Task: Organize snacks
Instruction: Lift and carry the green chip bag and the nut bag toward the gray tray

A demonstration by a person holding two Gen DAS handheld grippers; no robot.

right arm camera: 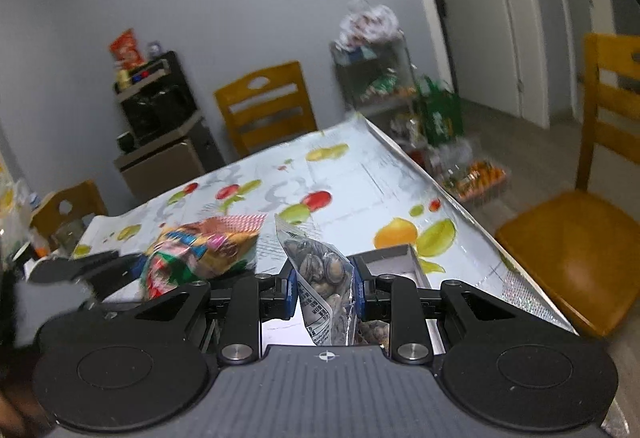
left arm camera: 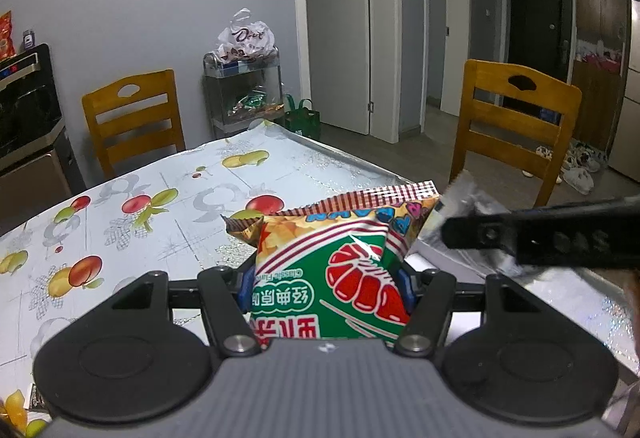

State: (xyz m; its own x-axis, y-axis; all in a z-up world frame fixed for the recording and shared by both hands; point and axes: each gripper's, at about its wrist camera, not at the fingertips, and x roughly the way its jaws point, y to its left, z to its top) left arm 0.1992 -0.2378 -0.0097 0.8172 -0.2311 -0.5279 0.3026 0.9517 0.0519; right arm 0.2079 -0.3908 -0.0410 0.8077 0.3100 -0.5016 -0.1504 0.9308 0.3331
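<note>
Above the near right part of the counter [left arm camera: 168, 197], over a white shallow box [right arm camera: 404, 258] that sits by its right edge, both grippers carry a packet each. The left gripper [left arm camera: 326, 284] pinches a puffed prawn-cracker bag [left arm camera: 340, 266] across its lower half, the blue pads pressing in on both sides while the striped top seam stands free above the counter. The bag looks light and full of air, so it should give under the pads and crackle; a hard squeeze could crush the crackers or burst the film, and the glossy wrapper may slide. The present hold on the body is probably safer than the flat seam, which would let the bag swing.

The right gripper [right arm camera: 323, 288] is closed on a slim clear packet of dark shelled snacks [right arm camera: 320, 278], clamped across its middle with the sealed top edge pointing up. This one appears denser and lumpy, with slick, thin film; the contents can shift around the pads, so a hold at mid-body, over the filled part, seems steadier than one near the empty top. More snacks seem to lie in the box beneath it, though they are mostly hidden.
</note>
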